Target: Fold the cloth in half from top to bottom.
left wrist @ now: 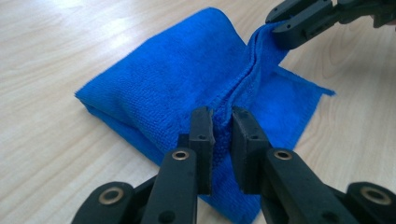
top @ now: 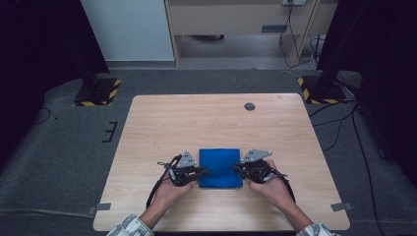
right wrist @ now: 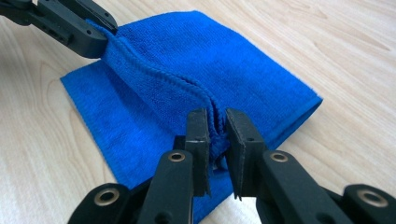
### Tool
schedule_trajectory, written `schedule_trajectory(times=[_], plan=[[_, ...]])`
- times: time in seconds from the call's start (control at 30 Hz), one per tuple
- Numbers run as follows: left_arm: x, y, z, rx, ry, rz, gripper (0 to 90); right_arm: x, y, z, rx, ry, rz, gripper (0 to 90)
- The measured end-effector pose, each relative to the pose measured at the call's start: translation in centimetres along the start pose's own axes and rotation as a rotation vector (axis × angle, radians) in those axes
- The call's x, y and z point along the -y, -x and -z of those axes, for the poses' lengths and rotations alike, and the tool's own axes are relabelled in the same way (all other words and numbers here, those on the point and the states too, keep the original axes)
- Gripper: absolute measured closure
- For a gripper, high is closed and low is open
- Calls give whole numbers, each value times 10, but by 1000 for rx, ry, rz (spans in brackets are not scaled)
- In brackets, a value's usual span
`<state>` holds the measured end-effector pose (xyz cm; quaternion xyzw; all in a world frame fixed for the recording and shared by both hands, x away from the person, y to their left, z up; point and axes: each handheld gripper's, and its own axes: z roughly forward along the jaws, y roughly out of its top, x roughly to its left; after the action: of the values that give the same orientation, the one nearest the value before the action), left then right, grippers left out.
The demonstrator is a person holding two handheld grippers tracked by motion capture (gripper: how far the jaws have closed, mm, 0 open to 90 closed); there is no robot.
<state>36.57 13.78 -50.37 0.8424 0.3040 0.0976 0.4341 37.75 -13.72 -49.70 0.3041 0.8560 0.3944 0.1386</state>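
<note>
- Blue microfibre cloth (top: pixel 220 168), folded into a rough square, lies on the pale wooden table (top: pixel 216 118) near the person's edge in the high view. The left gripper (top: pixel 195 172) meets its left edge and the right gripper (top: pixel 242 169) its right edge.
- Left gripper view: the left gripper (left wrist: pixel 223 133) has its black jaws nearly closed, pinching a raised hem of the top layer. The right gripper (left wrist: pixel 292 25) grips the same ridge at the far end, so the hem runs taut between them.
- Right gripper view: the right gripper (right wrist: pixel 216 135) is closed to a narrow gap on the bunched hem, with the left gripper (right wrist: pixel 95 35) clamped on the far end.
- Risk, as I judge it: each pinch seems to catch only the thin top edge, so an uneven lift or pull could slip the hem from one jaw, or drag lower layers along and spoil the fold.
</note>
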Motion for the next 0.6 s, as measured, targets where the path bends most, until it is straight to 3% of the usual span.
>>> schedule_trajectory(times=[0.33, 0.6], plan=[[6, 7, 2, 20, -3, -9, 763, 4, -6, 7, -9, -16, 17, 800], [11, 12, 2, 36, -21, -22, 739, 3, -13, 15, -33, -16, 18, 706]])
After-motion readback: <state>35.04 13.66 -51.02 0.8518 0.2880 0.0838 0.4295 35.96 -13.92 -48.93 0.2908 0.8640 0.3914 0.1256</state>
